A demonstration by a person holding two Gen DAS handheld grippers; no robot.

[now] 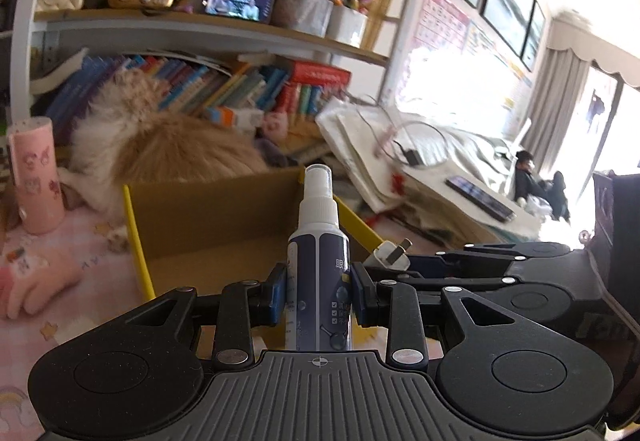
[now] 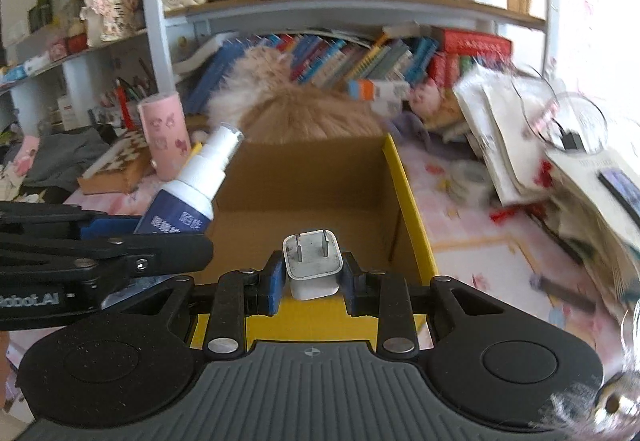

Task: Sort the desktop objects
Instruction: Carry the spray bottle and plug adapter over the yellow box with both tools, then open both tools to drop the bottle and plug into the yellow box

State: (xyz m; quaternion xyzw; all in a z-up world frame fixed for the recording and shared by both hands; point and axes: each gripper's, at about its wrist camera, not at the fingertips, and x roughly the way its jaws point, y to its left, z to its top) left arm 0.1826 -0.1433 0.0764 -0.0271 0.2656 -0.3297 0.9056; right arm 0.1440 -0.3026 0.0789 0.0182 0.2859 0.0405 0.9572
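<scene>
1. The left claw [image 1: 319, 295] grips a spray bottle [image 1: 319, 269] by its dark blue body, blue pads pressed on both sides; the bottle stands upright in that claw's own view, white nozzle on top.
2. The right claw [image 2: 311, 277] is clamped on a white plug [image 2: 313, 261], its two metal prongs pointing away from the camera.
3. Both claws hang side by side over the near end of an open cardboard box [image 2: 320, 177] with yellow edges; bottle and plug are held above its near rim.
4. The box sits on a pink patterned tabletop [image 2: 472, 241], and nothing can be made out in the part of its floor that shows.
5. Just behind the box lies a fluffy tan cat [image 1: 168, 145], blurred, so its pose is hard to read.
6. A pink tumbler [image 1: 36, 177] stands left of the box; bookshelves [image 1: 208, 29] rise behind.
</scene>
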